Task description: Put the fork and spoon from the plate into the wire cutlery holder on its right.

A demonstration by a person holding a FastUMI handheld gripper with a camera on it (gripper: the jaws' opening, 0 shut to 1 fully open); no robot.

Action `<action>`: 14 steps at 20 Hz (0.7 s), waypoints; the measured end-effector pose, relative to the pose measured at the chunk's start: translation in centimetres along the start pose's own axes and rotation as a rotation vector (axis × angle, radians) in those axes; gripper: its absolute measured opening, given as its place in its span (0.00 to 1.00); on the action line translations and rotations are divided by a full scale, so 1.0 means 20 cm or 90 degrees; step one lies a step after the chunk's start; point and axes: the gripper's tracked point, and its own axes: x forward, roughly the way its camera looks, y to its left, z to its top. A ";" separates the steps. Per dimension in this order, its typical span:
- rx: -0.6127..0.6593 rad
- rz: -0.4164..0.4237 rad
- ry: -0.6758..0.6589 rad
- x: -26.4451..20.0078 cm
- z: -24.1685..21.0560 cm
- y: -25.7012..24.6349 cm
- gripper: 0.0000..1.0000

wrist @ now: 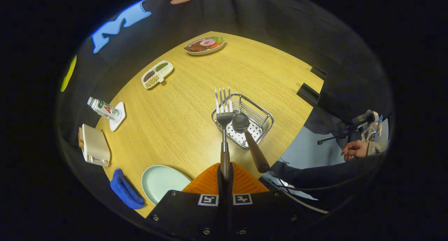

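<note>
My gripper [225, 168] is shut on the wooden handle of the fork [224, 117], which sticks out straight ahead with its tines up, held above the table. The tines reach over the near left corner of the wire cutlery holder [261, 115]. The spoon [250, 140] stands in that holder with its bowl down on the perforated bottom; its wooden handle leans out over the near rim, to the right of the fingers. The pale green plate [160, 182] lies bare on the table, just left of the fingers.
A blue cloth [125, 191], a toaster [94, 147] and a bottle [103, 109] on a white coaster line the table's left edge. A divided snack dish [157, 74] and a plate of food [205, 45] sit farther off. A person's hand [355, 149] rests beyond the right edge.
</note>
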 end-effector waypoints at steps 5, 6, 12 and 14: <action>0.029 -0.001 0.067 0.01 -0.05 -0.03 0.01; 0.037 0.001 0.075 0.01 -0.06 -0.03 0.01; 0.067 0.005 0.104 -0.01 -0.04 -0.03 0.02; 0.062 0.008 0.110 -0.02 -0.03 -0.02 0.07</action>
